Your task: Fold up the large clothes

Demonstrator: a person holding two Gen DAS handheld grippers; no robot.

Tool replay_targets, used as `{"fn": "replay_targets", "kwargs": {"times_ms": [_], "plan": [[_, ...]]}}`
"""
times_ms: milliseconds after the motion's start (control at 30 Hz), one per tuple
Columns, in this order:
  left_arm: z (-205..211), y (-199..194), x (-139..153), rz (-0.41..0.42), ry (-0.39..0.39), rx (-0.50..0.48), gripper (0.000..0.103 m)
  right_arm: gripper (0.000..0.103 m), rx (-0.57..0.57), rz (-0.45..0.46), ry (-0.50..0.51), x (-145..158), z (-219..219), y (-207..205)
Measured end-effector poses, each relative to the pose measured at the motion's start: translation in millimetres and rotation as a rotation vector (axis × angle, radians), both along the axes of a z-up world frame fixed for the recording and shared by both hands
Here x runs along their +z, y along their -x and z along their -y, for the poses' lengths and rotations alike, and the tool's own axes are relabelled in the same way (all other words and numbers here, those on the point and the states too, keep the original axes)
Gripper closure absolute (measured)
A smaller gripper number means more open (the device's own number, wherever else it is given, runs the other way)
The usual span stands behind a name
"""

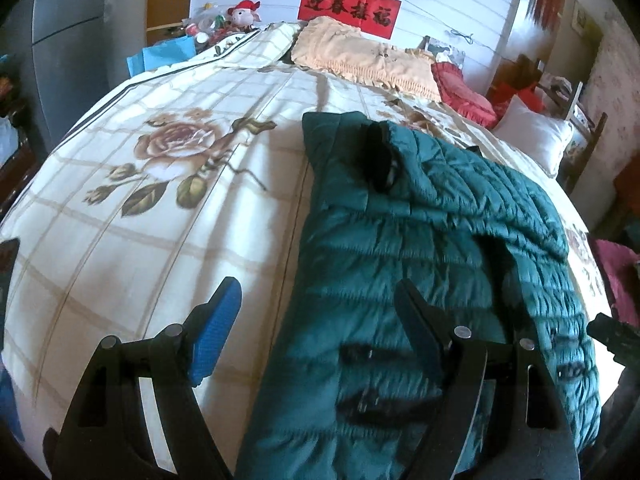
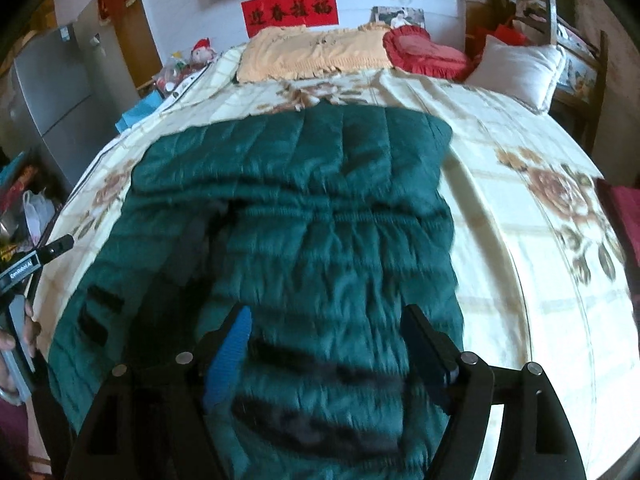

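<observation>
A dark green quilted puffer coat [image 1: 400, 248] lies lengthwise on the bed, its sides folded in over the body; it fills the middle of the right wrist view [image 2: 320, 240]. A black-trimmed cuff [image 1: 382, 160] rests on top near its far end. My left gripper [image 1: 320, 304] is open and empty above the coat's left edge near the foot of the bed. My right gripper [image 2: 326, 332] is open and empty just above the coat's near end, where a dark fur trim [image 2: 328, 372] lies. The left gripper's body shows at the left edge of the right wrist view [image 2: 24, 268].
The bed has a cream floral checked cover [image 1: 160, 184]. At its head lie a peach frilled pillow [image 2: 312, 54], a red heart cushion [image 2: 424, 54] and a white pillow [image 2: 516, 68]. A grey fridge [image 2: 52, 92] and clutter stand to the left, a wooden chair [image 2: 576, 56] to the right.
</observation>
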State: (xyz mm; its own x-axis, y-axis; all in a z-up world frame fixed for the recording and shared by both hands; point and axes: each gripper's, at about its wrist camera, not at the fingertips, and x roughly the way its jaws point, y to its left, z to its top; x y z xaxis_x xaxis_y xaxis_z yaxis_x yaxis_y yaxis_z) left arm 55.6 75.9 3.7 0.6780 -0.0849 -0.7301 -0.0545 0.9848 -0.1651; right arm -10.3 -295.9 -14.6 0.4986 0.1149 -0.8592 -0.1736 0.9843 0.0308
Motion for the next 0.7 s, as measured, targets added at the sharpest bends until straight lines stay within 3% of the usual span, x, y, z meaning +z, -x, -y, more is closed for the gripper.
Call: {"fn": "replay_targets", "kwargs": {"times_ms": [700], "plan": [[-16.2,62.3,-25.9,-0.084,-0.026,0.005,0.024,0.024,-0.062,-0.059,-0.022,-9.3,38.3,62.0]]}}
